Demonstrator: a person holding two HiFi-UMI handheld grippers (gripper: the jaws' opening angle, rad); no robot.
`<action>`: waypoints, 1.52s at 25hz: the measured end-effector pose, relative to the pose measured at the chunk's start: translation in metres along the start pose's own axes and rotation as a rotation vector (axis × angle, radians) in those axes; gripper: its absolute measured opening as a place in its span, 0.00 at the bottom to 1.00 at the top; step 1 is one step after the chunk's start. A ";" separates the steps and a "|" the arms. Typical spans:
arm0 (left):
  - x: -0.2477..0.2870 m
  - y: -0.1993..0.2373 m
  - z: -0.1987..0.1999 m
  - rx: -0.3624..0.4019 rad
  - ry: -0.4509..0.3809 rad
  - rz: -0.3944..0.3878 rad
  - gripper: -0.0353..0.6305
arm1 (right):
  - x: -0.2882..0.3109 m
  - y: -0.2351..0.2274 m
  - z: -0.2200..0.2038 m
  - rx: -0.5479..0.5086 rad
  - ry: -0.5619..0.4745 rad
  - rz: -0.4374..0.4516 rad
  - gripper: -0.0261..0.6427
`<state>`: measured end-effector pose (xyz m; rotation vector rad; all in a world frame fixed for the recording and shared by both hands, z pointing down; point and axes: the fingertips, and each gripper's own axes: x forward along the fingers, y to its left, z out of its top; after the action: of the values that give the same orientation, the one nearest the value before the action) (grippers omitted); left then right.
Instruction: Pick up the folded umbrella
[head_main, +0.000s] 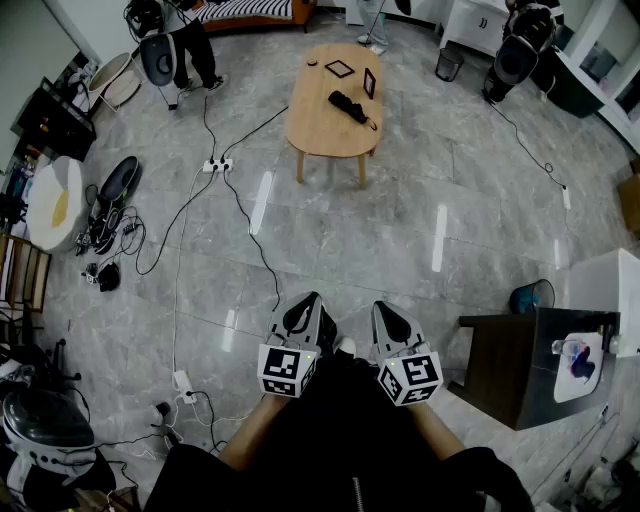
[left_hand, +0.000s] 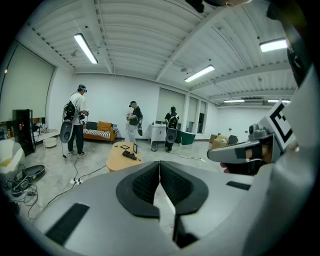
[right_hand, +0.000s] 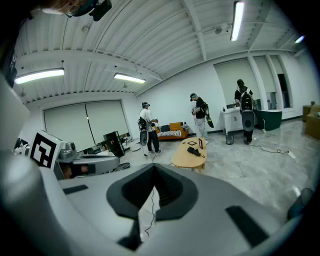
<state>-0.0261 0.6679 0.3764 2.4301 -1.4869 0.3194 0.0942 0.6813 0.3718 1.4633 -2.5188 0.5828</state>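
The folded black umbrella (head_main: 349, 106) lies on a light wooden oval table (head_main: 318, 125) far across the room. In the left gripper view the umbrella (left_hand: 129, 155) is small on that table (left_hand: 118, 161), and the right gripper view also shows the umbrella (right_hand: 193, 151) on the table (right_hand: 186, 159). My left gripper (head_main: 305, 302) and right gripper (head_main: 386, 309) are held side by side close to my body, several steps short of the table. Both are shut with nothing between the jaws, as seen at the left gripper (left_hand: 160, 163) and the right gripper (right_hand: 154, 168).
A flat frame (head_main: 339, 68) and a small upright frame (head_main: 369, 83) share the table. Cables and a power strip (head_main: 217, 165) cross the floor between me and the table. A dark cabinet (head_main: 522, 362) stands at my right. Three people (left_hand: 132, 121) stand beyond the table.
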 end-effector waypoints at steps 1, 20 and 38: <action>0.001 0.002 0.000 -0.001 0.001 -0.001 0.08 | 0.001 0.000 0.003 0.009 -0.018 0.002 0.05; 0.059 0.051 0.023 -0.016 0.016 -0.037 0.08 | 0.069 -0.013 0.023 0.023 0.010 -0.025 0.06; 0.126 0.135 0.050 -0.034 0.014 -0.102 0.08 | 0.170 -0.015 0.055 0.065 0.006 -0.055 0.06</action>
<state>-0.0882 0.4870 0.3864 2.4617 -1.3460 0.2866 0.0240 0.5165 0.3827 1.5449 -2.4678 0.6643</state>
